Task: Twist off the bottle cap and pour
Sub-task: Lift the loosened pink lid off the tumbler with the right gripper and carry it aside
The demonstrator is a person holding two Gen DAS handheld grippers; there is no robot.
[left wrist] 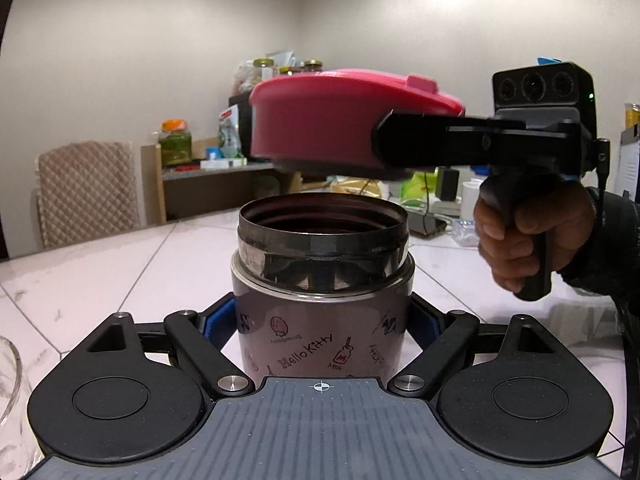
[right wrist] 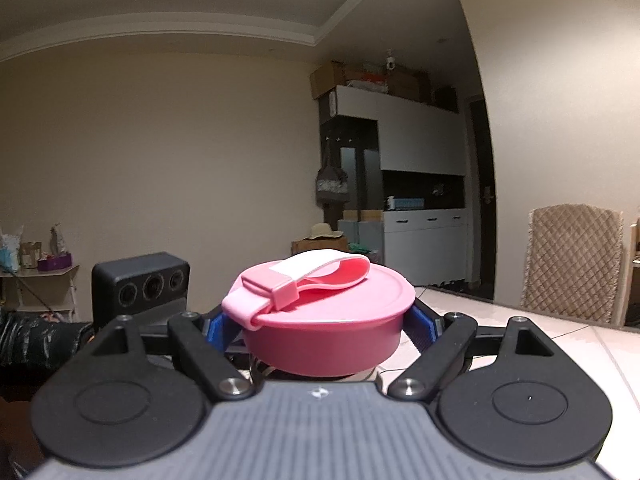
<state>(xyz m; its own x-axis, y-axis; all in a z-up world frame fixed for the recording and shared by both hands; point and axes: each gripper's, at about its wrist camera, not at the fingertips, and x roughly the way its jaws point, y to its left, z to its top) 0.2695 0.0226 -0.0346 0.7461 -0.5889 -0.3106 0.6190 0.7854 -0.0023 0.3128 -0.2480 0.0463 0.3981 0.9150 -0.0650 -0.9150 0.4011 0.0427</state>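
Observation:
A brownish Hello Kitty jar (left wrist: 320,344) stands upright on the white tiled table (left wrist: 100,280), its wide steel mouth (left wrist: 323,236) uncovered. My left gripper (left wrist: 325,322) is shut on the jar's body, one blue-padded finger on each side. The pink cap (left wrist: 320,120) hangs just above the mouth, clear of the rim. My right gripper (left wrist: 386,138) comes in from the right and is shut on it. In the right wrist view, the cap (right wrist: 340,300) with its pale strap sits between the right gripper's (right wrist: 322,332) pads. The jar is mostly hidden under the cap there.
A person's hand (left wrist: 516,240) grips the right gripper's handle. A glass bowl's rim (left wrist: 8,380) shows at the left edge. A quilted chair (left wrist: 86,192) and a cluttered shelf (left wrist: 224,148) stand behind the table, with bags and a cup (left wrist: 470,200) at the back right.

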